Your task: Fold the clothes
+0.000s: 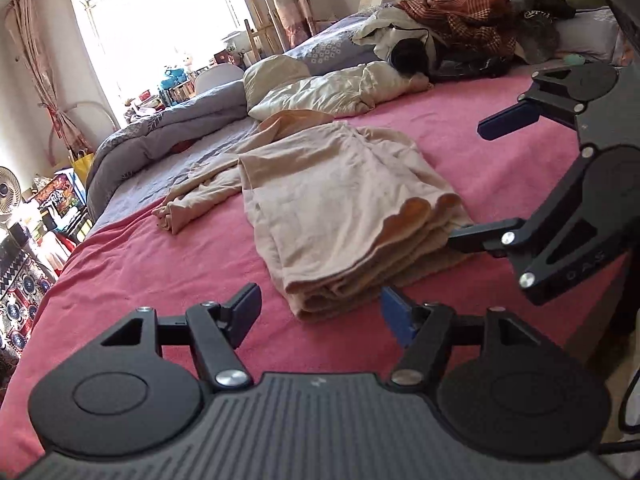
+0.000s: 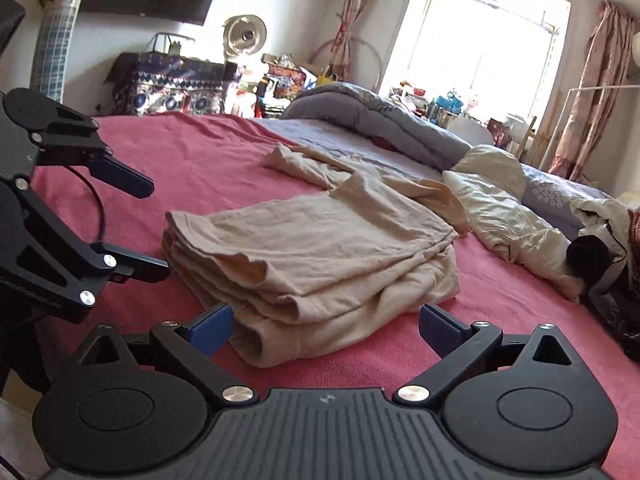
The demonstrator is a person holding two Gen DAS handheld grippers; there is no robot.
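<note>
While both the left hand-held gripper [image 1: 320, 312] and right hand-held gripper [image 2: 324, 328] stand wide and empty at the folded beige garment [image 2: 304, 248] on the bed [image 2: 200, 152], a careless pinch could drag its loose layers apart, and its sleeve [image 2: 296, 164] trails unfolded

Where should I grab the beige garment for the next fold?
Probably the stacked near hem of the beige garment: its layers end together facing both grippers, raised off the pink bedspread. Come in low from the near side, left gripper and right gripper at opposite corners, jaws open.
</note>
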